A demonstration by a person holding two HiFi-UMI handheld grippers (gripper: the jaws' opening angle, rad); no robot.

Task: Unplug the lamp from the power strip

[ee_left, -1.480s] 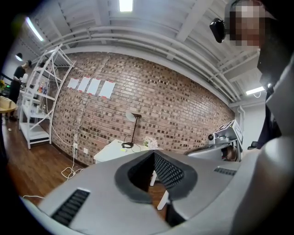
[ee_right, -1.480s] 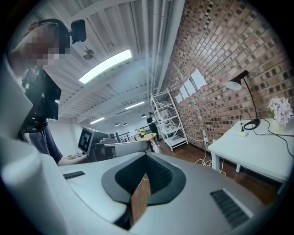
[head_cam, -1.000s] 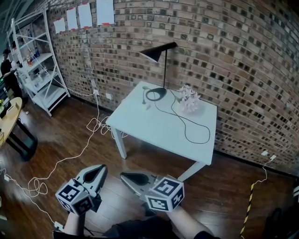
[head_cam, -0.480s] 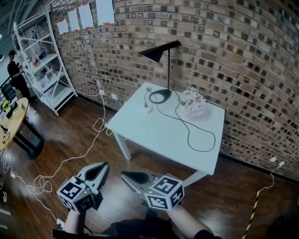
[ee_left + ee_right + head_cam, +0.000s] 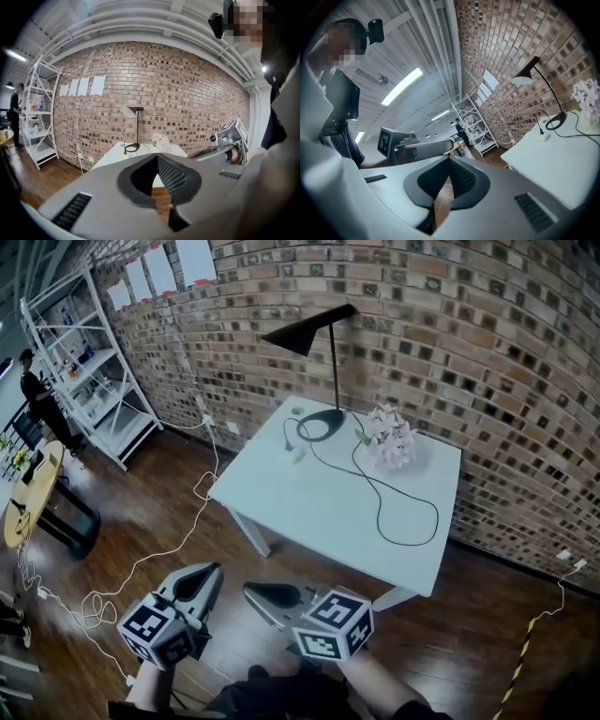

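Note:
A black desk lamp [image 5: 330, 357] stands at the back of a white table [image 5: 309, 507], seen also in the left gripper view [image 5: 136, 126] and the right gripper view [image 5: 543, 93]. Its black cord [image 5: 412, 538] loops over the tabletop. A small white block [image 5: 298, 454], apparently the power strip, lies in front of the lamp's base. Both grippers hang side by side well short of the table, over the wooden floor. My left gripper [image 5: 207, 571] [image 5: 156, 156] is shut and empty. My right gripper [image 5: 251, 592] [image 5: 449, 160] also looks shut, with nothing in it.
White flowers [image 5: 391, 442] sit on the table beside the lamp. A white cable [image 5: 150, 554] trails over the floor from a wall socket [image 5: 208, 419]. White shelving [image 5: 89, 381], a person [image 5: 39, 395] and a round wooden table [image 5: 28, 493] are at the left. A brick wall stands behind.
The table and lamp have drawn a little nearer and slid right in the head view. Both grippers hold their places at the bottom of the view, jaws unchanged.

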